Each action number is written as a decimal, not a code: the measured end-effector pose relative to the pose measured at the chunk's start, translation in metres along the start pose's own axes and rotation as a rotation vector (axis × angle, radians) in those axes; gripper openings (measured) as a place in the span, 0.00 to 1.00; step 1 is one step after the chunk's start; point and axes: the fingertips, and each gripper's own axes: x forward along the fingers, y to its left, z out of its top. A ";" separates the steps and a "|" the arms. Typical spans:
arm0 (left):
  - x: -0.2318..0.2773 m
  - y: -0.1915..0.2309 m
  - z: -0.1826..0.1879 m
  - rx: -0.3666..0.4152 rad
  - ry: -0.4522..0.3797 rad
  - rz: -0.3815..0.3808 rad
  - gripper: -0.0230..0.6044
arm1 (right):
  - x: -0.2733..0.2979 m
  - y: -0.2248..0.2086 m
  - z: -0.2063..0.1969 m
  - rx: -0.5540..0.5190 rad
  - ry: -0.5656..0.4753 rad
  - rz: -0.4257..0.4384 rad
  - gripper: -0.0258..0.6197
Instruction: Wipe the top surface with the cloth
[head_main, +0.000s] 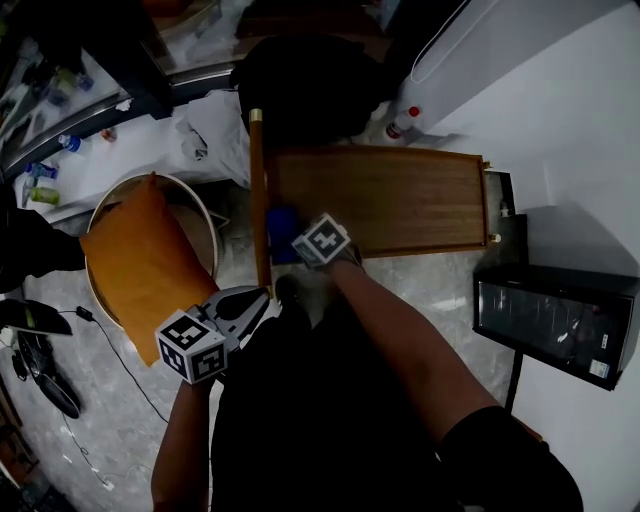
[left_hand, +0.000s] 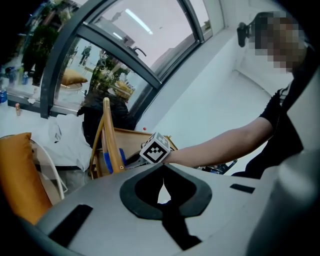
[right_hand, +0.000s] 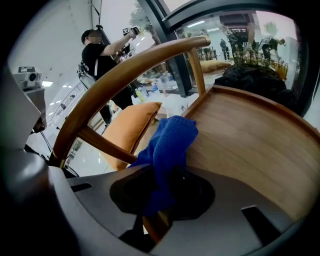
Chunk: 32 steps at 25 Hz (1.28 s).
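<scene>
Starting the wipe, by my read: the long brown wooden tray top with a raised rim (head_main: 390, 200) lay bare, with a flat orange cushion (head_main: 145, 265) off to its left. The rumpled blue cloth (right_hand: 170, 145) sat at the top's left end, pinched tight in the right gripper (right_hand: 161, 197). The left gripper (left_hand: 162, 186) hung apart, jaws together on nothing. Next move likely needed the cloth pressed flat and swept along the board — minding the curved wooden handle (right_hand: 125, 65).
</scene>
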 end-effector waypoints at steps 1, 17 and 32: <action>0.002 -0.002 0.001 0.000 0.001 -0.003 0.06 | -0.003 -0.002 -0.002 -0.005 0.000 0.000 0.19; 0.090 -0.057 0.007 0.014 0.048 -0.049 0.06 | -0.079 -0.085 -0.077 0.059 -0.004 -0.063 0.19; 0.179 -0.107 0.005 0.035 0.103 -0.115 0.06 | -0.166 -0.172 -0.165 0.137 -0.002 -0.169 0.19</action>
